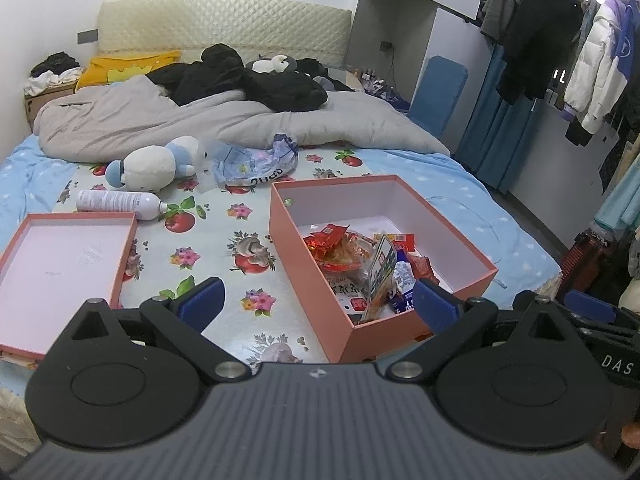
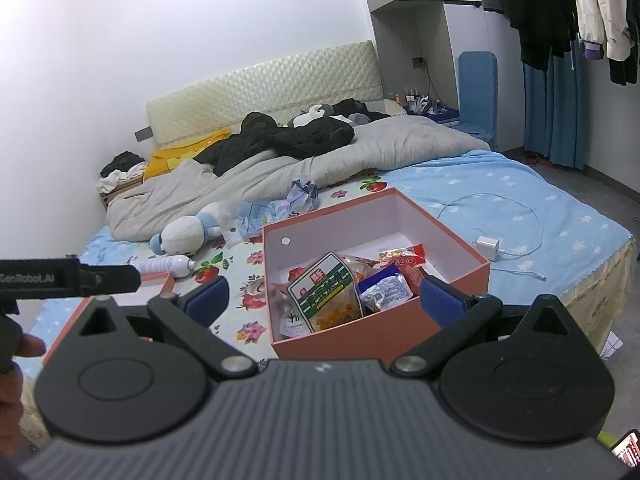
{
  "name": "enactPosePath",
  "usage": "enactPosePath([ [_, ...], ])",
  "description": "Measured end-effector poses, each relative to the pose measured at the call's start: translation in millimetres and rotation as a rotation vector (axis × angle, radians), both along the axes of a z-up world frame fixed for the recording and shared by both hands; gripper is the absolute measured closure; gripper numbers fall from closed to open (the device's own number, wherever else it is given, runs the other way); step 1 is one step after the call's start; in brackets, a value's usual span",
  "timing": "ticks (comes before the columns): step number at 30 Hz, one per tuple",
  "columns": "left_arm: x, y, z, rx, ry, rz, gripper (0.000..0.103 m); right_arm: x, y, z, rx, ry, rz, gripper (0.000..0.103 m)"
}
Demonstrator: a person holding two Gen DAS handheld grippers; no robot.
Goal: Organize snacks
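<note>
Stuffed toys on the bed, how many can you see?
2. A white and blue plush toy lies on the fruit-print mat beside the white bottle; another plush sits among dark clothes by the headboard. The bedding may hide more.

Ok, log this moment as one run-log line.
left gripper: open, empty | right gripper: open, empty | snacks: in box | lid: off, beside box

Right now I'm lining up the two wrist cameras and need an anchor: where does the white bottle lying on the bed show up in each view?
Left wrist: the white bottle lies on its side at middle left, just beyond the box lid.
Right wrist: the white bottle shows small at left, partly hidden behind the left gripper.
Shared landmark: the plush toy lies just beyond the bottle in both.
</note>
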State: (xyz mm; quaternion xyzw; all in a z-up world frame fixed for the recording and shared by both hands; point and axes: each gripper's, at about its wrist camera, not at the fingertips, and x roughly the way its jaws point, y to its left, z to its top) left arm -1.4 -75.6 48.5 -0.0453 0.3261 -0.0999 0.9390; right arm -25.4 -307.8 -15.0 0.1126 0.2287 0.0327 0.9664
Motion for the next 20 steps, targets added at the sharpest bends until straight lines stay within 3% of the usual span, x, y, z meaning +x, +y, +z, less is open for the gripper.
enactPosePath([
  [20,-1.2,-2.4,3.5,0.002,-0.003,-0.017,0.001,1.6,-0.7,0.3,-0.005,-0.001,-0.014,0.0],
])
